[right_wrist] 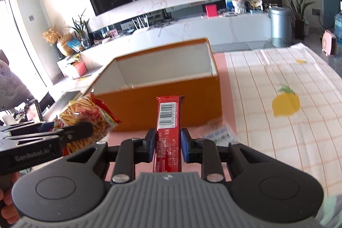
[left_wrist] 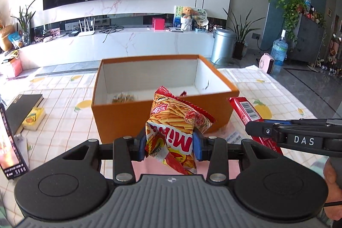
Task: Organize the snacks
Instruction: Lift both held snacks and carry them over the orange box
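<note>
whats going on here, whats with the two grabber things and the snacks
A person is tidying snacks with a handheld gripper in each hand. The left gripper is clamped on a red and yellow bag of fries-style snacks, and the right gripper is shut on a slim red packet with a barcode. Both are held in front of an open orange box on the lemon-print tablecloth; neither snack is in the box yet.

Red-yellow fries bag & red bar held up before open orange box.
</note>
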{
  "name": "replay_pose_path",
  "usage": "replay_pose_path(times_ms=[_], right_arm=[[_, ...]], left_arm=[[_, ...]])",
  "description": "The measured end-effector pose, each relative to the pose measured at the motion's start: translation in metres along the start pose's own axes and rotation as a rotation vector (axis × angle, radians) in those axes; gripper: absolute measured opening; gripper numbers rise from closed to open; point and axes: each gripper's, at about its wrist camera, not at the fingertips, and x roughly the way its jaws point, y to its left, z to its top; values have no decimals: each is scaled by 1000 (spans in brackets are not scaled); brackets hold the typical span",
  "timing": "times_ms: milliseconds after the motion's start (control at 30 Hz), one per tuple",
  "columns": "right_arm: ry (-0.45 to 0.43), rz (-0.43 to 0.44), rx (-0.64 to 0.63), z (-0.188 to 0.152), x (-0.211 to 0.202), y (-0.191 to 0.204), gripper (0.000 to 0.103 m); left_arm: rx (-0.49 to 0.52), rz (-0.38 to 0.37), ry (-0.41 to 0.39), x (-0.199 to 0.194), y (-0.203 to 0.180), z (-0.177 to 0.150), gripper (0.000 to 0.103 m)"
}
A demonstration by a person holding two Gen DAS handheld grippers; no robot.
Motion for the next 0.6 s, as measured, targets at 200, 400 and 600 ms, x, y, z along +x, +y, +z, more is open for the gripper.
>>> replay_pose_path(times_ms=[200, 400, 600], right_arm=[[-11, 71, -52, 45, 15, 8, 22], [13, 109, -71, 94, 46, 7, 22], [90, 85, -114, 124, 94, 5, 22]], left_arm=[[-24, -44, -14, 15, 13, 33, 46], [3, -53, -3, 39, 21, 58, 46], [-7, -50, 54, 80, 33, 79, 46]])
